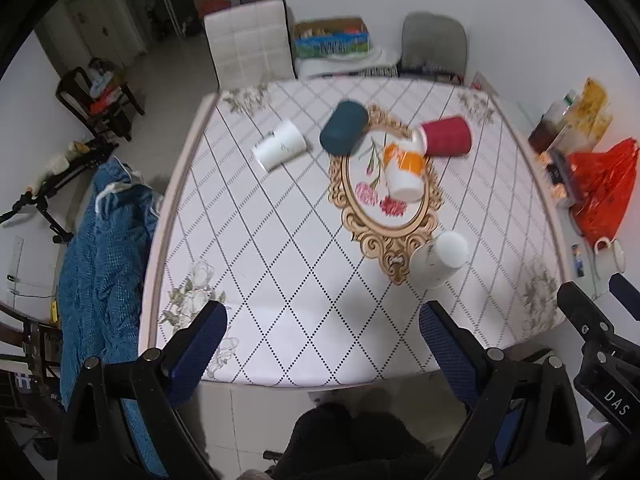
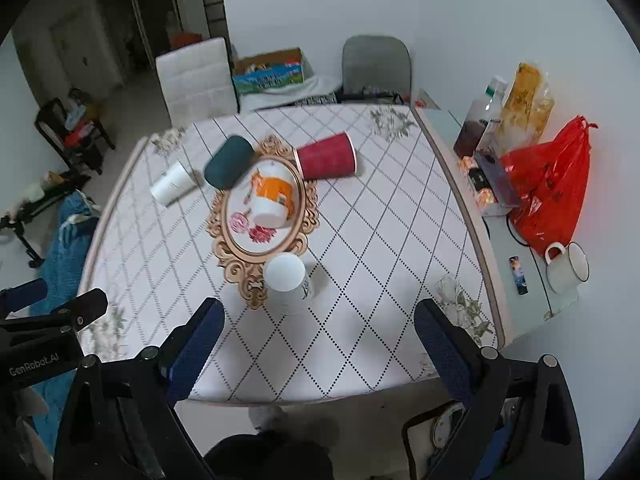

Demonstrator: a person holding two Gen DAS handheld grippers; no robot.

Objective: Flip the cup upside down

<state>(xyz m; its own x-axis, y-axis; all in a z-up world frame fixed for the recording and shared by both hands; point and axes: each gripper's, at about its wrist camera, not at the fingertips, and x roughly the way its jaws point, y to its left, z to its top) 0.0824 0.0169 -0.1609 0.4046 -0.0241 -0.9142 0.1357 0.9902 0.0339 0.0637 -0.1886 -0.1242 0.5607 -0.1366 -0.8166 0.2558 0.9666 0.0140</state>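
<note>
Several cups are on the table (image 1: 280, 280). A white paper cup (image 1: 439, 258) (image 2: 289, 284) stands upside down near the front, at the foot of an oval gold-framed picture (image 1: 384, 216) (image 2: 262, 216). An orange-and-white cup (image 1: 404, 170) (image 2: 270, 200) lies on the picture. A red cup (image 1: 446, 137) (image 2: 328, 157), a dark teal cup (image 1: 343, 127) (image 2: 228, 162) and another white cup (image 1: 280, 145) (image 2: 173, 183) lie on their sides. My left gripper (image 1: 322, 320) and right gripper (image 2: 318, 316) are open and empty above the table's front edge.
A red plastic bag (image 2: 550, 192), bottles (image 2: 480, 128), an enamel mug (image 2: 568, 266) and a small dark object (image 2: 518, 274) sit on the side shelf at right. A white chair (image 1: 250, 44) and a grey chair (image 1: 434, 42) stand behind the table. Blue fabric (image 1: 104, 260) hangs at left.
</note>
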